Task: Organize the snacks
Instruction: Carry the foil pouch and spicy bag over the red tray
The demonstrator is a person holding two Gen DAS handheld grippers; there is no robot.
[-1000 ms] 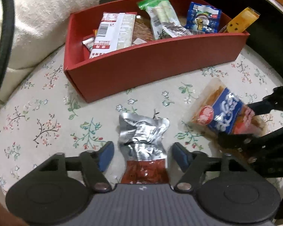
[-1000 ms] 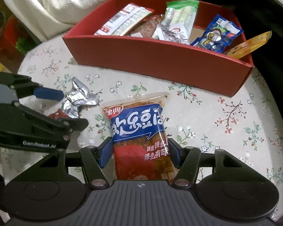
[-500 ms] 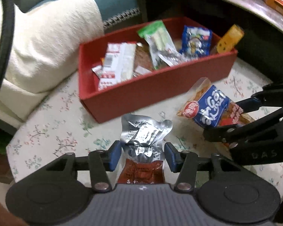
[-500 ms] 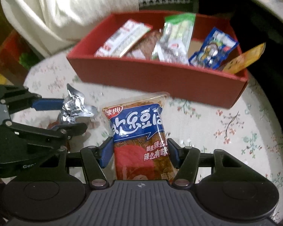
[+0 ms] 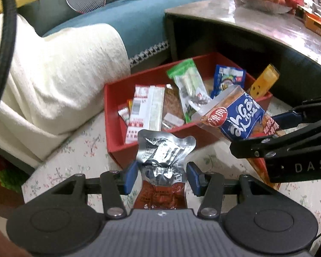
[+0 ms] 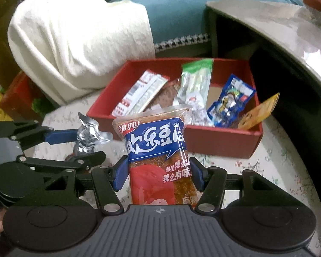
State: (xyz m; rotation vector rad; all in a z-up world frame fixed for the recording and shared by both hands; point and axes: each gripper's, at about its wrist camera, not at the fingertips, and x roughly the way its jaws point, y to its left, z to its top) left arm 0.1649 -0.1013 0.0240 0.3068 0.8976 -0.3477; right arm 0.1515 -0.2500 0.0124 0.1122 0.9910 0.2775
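Observation:
My left gripper [image 5: 161, 178] is shut on a crumpled silver foil snack packet [image 5: 163, 156] with a red-brown lower end, held up off the flowered cloth. My right gripper [image 6: 158, 174] is shut on a blue-and-red snack bag [image 6: 158, 147] with white lettering, also lifted. The same blue-and-red snack bag [image 5: 235, 115] shows at the right of the left wrist view, and the silver foil snack packet [image 6: 89, 135] at the left of the right wrist view. Beyond both stands a red box [image 5: 115, 137] holding several snack packets.
The round table wears a white flowered cloth [image 5: 79, 156]. A cream blanket [image 5: 60, 68] lies over a blue sofa behind the box. A grey tabletop [image 5: 256, 21] with a fruit bowl overhangs at the right. A yellow packet [image 5: 264, 83] leans on the box's right end.
Both grippers have risen off the cloth with their packets and tilted up toward the red box. The left jaws closed in on the foil packet.

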